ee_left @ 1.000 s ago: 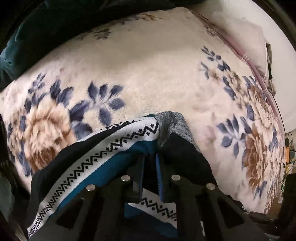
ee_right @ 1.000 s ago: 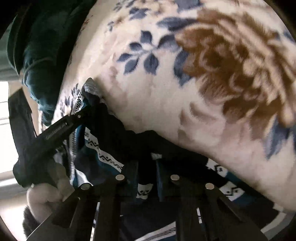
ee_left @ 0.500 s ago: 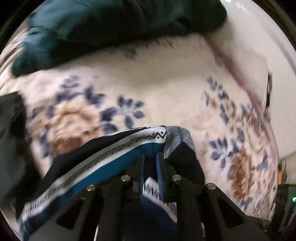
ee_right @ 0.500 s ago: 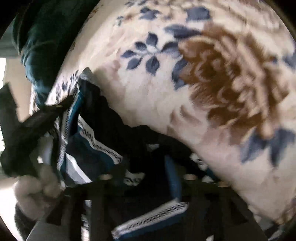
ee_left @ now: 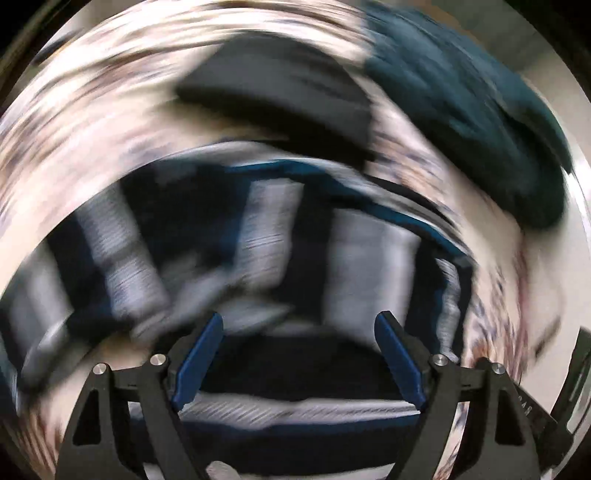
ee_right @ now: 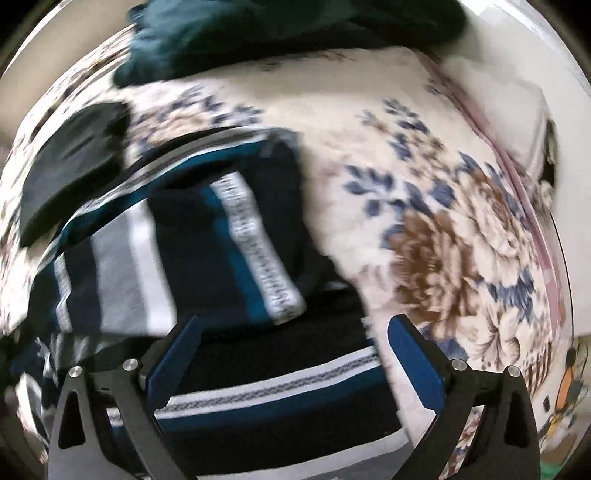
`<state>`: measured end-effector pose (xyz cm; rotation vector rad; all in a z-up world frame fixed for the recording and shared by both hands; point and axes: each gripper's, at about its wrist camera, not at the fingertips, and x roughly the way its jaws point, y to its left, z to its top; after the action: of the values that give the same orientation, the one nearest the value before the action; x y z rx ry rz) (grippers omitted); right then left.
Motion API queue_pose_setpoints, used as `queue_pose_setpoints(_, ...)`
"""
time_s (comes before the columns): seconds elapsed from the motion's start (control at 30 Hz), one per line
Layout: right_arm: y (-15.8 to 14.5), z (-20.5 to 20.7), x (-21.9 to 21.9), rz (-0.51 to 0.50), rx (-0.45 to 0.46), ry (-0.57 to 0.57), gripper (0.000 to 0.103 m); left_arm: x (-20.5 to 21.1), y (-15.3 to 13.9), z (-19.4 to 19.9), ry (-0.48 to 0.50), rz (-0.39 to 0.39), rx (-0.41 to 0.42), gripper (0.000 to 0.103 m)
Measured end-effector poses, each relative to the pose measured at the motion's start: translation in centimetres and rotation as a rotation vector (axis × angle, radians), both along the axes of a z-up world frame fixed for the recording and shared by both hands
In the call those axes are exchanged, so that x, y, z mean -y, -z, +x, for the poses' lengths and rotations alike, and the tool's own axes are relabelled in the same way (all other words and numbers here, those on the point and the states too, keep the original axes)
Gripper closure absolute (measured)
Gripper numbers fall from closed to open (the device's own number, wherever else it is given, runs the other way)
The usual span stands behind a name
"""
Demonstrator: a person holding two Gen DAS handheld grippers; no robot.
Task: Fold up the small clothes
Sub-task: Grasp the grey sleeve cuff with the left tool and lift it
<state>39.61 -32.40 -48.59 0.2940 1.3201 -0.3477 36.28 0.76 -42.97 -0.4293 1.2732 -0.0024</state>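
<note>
The left tongs and the right tongs are both seen spread wide apart, having just been opening, and nothing is clamped between their blue pads. The striped sweater, in black, teal, grey and white bands, is laid in a folded heap on the floral blanket beneath both tongs. A dark folded garment lies just beyond it to the left, and a teal cloth at the far edge.

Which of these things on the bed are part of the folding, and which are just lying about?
Part of the job: striped navy, teal and white knitted garment; left gripper; right gripper.

Lying about: floral fleece blanket; dark teal cloth; flat black cloth.
</note>
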Motion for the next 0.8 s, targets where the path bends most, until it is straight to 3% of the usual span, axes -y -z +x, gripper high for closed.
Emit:
queue_pose_setpoints(0.13, 0.5, -0.3, -4.4, 0.009, -0.042, -0.077, 0.001, -12.3, 0.8, -9.2, -0.386, -0.074, -0.104, 0.019)
queue_pose_setpoints(0.3, 1.9, -1.9, -9.8, 0.014, -0.104, -0.153, 0.001, -23.2, 3.0, -21.7, -0.838, -0.203, -0.163, 0.019)
queue_pose_setpoints(0.4, 2.7, -2.8, -12.4, 0.001, -0.114, -0.191, 0.001, -27.7, 4.9, -27.5, -1.100, -0.322, -0.137, 0.019)
queue_pose_setpoints(0.43, 2.9, -3.0, -12.8, 0.006, -0.111, -0.196, 0.001, -29.0, 6.0, -29.3, -1.184, -0.398, -0.110, 0.020)
queue_pose_setpoints(0.53, 3.7, -3.5, -13.8, 0.044, -0.088, -0.194, 0.001, -31.0, 7.6, -31.5, -1.314, -0.514, -0.021, 0.021)
queue_pose_setpoints(0.63, 4.3, -3.8, -14.3, 0.024, -0.082, -0.202, 0.001, -32.7, 9.1, -32.1, -1.410, -0.564, 0.071, 0.022)
queue_pose_setpoints(0.67, 4.6, -4.0, -14.4, 0.010, -0.087, -0.203, 0.001, -33.1, 9.5, -32.1, -1.432, -0.578, 0.088, 0.030)
queue_pose_setpoints(0.7, 4.7, -4.1, -14.5, 0.006, -0.090, -0.204, 0.001, -33.6, 9.9, -32.1, -1.454, -0.577, 0.087, 0.058)
queue_pose_setpoints(0.77, 5.0, -4.3, -14.5, 0.003, -0.093, -0.199, 0.001, -34.5, 10.0, -31.3, -1.477, -0.539, 0.089, 0.094)
queue_pose_setpoints(0.8, 5.1, -4.4, -14.3, 0.005, -0.093, -0.194, 0.001, -34.7, 9.5, -30.7, -1.473, -0.489, 0.096, 0.095)
